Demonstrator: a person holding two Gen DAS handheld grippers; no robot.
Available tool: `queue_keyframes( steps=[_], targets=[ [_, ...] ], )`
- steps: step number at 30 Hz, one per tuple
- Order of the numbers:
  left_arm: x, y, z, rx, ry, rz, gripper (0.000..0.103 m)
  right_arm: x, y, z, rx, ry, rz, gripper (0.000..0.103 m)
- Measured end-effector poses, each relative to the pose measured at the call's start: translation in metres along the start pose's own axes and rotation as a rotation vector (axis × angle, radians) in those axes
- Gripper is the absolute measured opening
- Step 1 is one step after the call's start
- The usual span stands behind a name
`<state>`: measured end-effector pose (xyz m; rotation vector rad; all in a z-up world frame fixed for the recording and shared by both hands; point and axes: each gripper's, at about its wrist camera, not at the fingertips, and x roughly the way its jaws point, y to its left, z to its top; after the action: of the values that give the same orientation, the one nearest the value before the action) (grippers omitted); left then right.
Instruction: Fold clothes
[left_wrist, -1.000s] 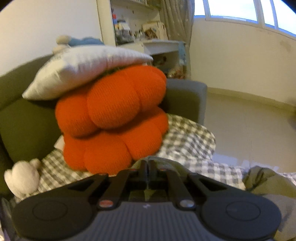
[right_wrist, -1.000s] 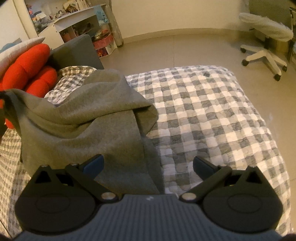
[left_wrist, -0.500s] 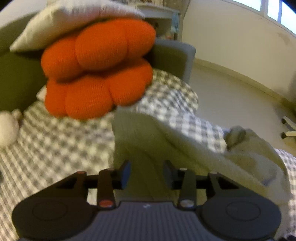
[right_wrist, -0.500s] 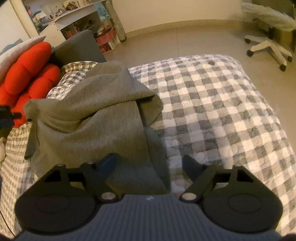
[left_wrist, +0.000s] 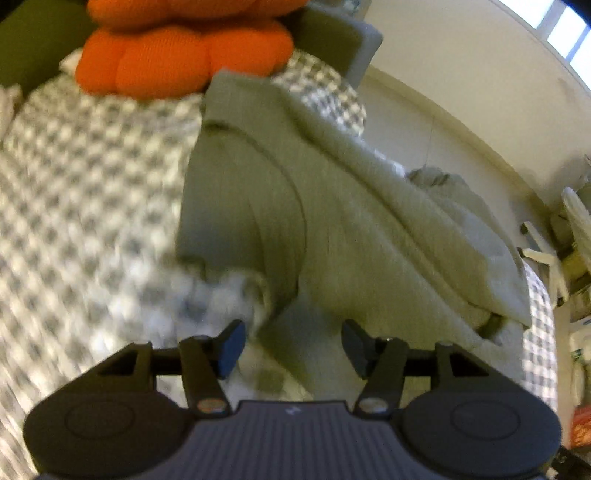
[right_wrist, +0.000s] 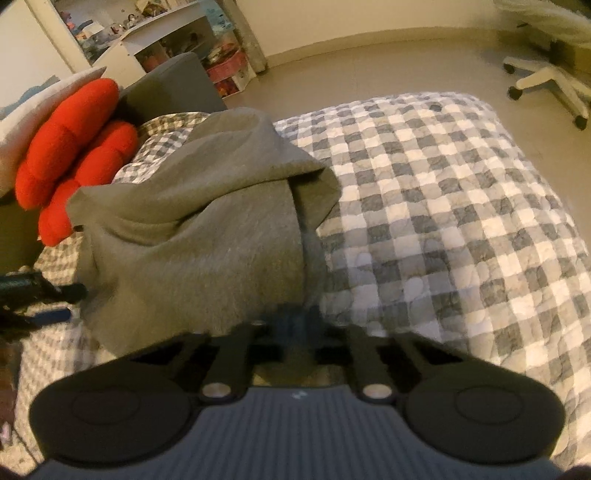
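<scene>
Holding the near edge of the grey garment (right_wrist: 207, 236) in my right hand-held gripper (right_wrist: 295, 325), I judge the fold to be only partway there: its jaws stand drawn together low in the middle of the right wrist frame, and the blurred cloth appears pinched between them, while my left hand-held gripper (left_wrist: 291, 345) hangs with its jaws spread and nothing between them, just above a loose flap at the bottom centre of the left wrist frame. The garment lies on the checked quilt (right_wrist: 443, 206) of the bed, filling the middle left of the right wrist frame, with its far end towards the orange cushion (right_wrist: 70, 147) in the upper left. One layer is already turned over another, as a curved edge runs down the cloth in the left wrist view, yet the top is bunched into a rumpled hood-like ridge and the outline is nowhere square. So one fold seems laid, roughly; smoothing the ridge, bringing the edges level and the closing folds look to me to be left. The left wrist picture is smeared, so I cannot tell how flat the underlayer sits. At the far left edge of the right wrist frame I can see the tips of my left tool close beside the garment's side
</scene>
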<state>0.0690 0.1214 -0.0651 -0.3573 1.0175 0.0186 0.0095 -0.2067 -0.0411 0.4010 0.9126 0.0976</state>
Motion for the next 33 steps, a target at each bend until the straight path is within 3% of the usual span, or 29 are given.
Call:
queue_keyframes(
  steps=[7, 13, 15, 17, 25, 28, 33],
  targets=[
    [0.007, 0.008, -0.019, -0.12, 0.038, -0.057, 0.055, -0.012, 0.009, -0.008, -0.036, 0.02, 0.065, 0.005],
    [0.012, 0.005, -0.03, -0.166, 0.011, -0.04, 0.029, -0.021, 0.015, -0.015, -0.048, 0.039, 0.123, 0.005],
    [0.014, 0.003, -0.032, -0.174, 0.007, -0.038, 0.012, -0.025, 0.018, -0.016, -0.054, 0.041, 0.138, 0.005],
    [0.013, 0.003, -0.033, -0.187, -0.004, -0.035, 0.002, -0.028, 0.021, -0.018, -0.059, 0.044, 0.158, 0.005],
    [-0.011, 0.007, -0.027, -0.197, -0.149, 0.021, 0.001, -0.041, 0.043, -0.028, -0.13, 0.078, 0.263, 0.005],
    [-0.022, 0.016, -0.021, -0.202, -0.208, 0.057, 0.001, -0.044, 0.056, -0.031, -0.193, 0.074, 0.241, 0.005],
    [-0.038, 0.026, -0.011, -0.182, -0.297, 0.136, 0.001, -0.044, 0.055, -0.026, -0.222, 0.035, 0.152, 0.027]
  ],
)
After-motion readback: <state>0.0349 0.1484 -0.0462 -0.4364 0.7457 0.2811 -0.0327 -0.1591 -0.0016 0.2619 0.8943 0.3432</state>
